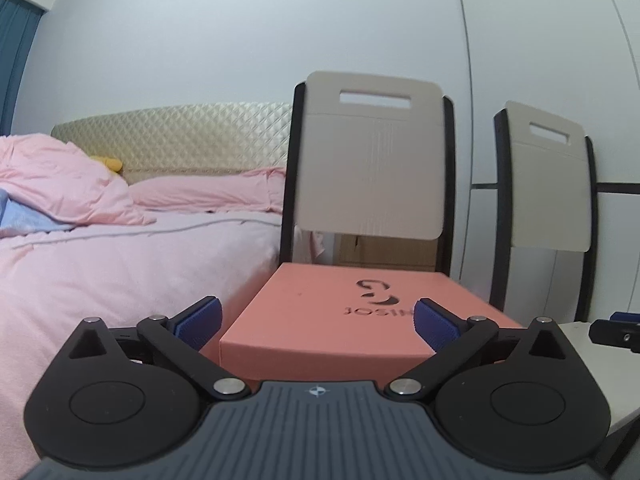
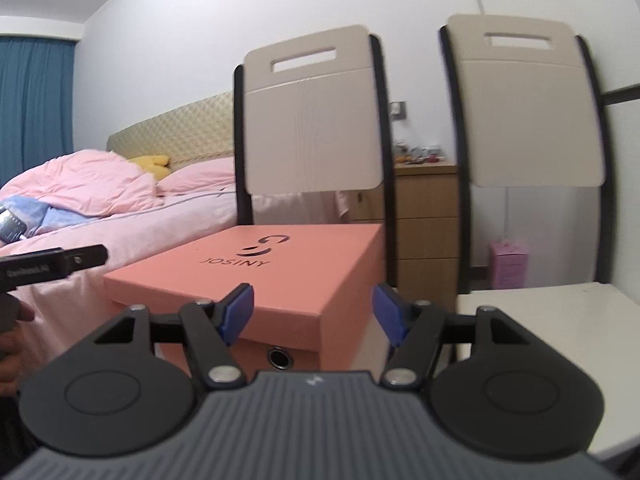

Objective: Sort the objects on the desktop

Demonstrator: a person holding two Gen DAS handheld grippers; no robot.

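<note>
A salmon-pink shoe box [image 1: 340, 320] marked JOSINY sits on a chair seat straight ahead; it also shows in the right wrist view [image 2: 256, 276], with a round hole in its near side. My left gripper [image 1: 318, 322] is open and empty, its blue pads level with the box's near edge. My right gripper [image 2: 312, 316] is open and empty, just in front of the box's near corner. The left gripper's side [image 2: 52, 266] shows at the left of the right wrist view, and part of the right gripper [image 1: 616, 330] at the right of the left wrist view.
Two beige-backed chairs [image 2: 312, 120] [image 2: 528, 108] stand against the wall. A bed with pink bedding [image 1: 100, 248] lies to the left. A white table [image 2: 540, 332] is at right. A wooden drawer unit [image 2: 424, 216] and a pink carton [image 2: 508, 264] stand behind.
</note>
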